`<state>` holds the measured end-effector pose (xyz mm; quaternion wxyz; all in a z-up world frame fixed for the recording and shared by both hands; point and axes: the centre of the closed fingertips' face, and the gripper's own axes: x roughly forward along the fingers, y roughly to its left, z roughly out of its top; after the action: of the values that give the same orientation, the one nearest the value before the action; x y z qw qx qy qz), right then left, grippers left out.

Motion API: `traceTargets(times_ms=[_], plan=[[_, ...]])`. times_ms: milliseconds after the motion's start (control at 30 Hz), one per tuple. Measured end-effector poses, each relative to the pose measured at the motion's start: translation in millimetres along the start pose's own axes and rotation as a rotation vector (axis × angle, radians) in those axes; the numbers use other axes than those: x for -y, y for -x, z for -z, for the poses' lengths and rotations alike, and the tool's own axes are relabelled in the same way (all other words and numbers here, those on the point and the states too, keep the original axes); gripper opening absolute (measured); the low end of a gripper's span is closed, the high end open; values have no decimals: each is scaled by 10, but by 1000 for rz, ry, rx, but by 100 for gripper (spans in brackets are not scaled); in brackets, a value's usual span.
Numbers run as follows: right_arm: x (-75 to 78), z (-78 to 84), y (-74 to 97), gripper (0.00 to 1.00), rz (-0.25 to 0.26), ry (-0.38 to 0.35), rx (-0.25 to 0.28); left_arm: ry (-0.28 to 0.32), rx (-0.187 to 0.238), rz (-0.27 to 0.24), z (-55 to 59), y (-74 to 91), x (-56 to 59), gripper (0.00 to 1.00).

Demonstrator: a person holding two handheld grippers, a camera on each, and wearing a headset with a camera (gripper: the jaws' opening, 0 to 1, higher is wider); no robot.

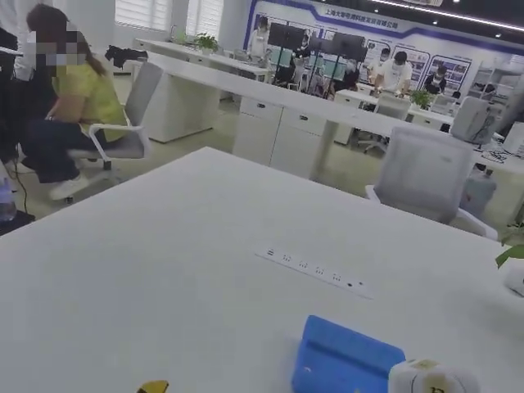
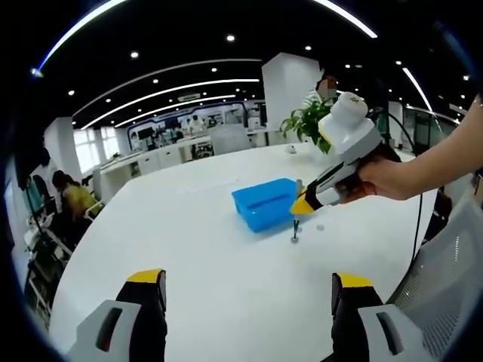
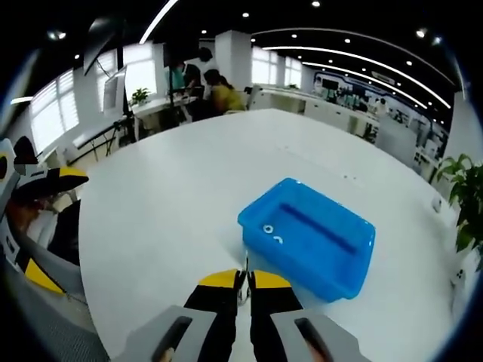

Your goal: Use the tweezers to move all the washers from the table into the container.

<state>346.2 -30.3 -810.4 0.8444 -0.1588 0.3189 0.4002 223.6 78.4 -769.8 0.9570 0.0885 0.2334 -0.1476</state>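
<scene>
Washers (image 3: 269, 228), two of them, lying inside blue container (image 3: 317, 241) right of centre in right gripper view, on white table (image 3: 166, 188). Tweezers (image 3: 246, 265) clamped between right tongs (image 3: 245, 277) at bottom centre, tips just beside container's near wall. Left tongs (image 2: 249, 280) spread wide apart, holding nothing, at bottom of left gripper view, well apart from container. Power strip (image 1: 315, 274) set in table, centre of head view.

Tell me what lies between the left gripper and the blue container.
In the left gripper view, bare white table separates the left gripper from the blue container; the tweezers stand further right.
</scene>
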Motion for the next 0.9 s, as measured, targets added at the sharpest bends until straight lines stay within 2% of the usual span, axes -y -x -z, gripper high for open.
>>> traceTargets(times_ms=[267,333,367,567,700,900], plan=[[26,-172,141,1,-23,-54,46,-10,-4,7,5,-8,35,93],[46,-234,179,1,-24,-68,60,-34,15,-29,-35,8,-21,97],[67,-274,201,1,-16,-71,71,-25,32,-33,-61,20,-33,99],[191,-471,278,1,12,-82,124,32,49,-36,-83,36,-89,99],[305,-630,300,1,34,-83,158,34,48,-34,-75,29,-81,99],[508,-796,213,1,78,-103,198,22,35,-33,-52,15,-72,99]])
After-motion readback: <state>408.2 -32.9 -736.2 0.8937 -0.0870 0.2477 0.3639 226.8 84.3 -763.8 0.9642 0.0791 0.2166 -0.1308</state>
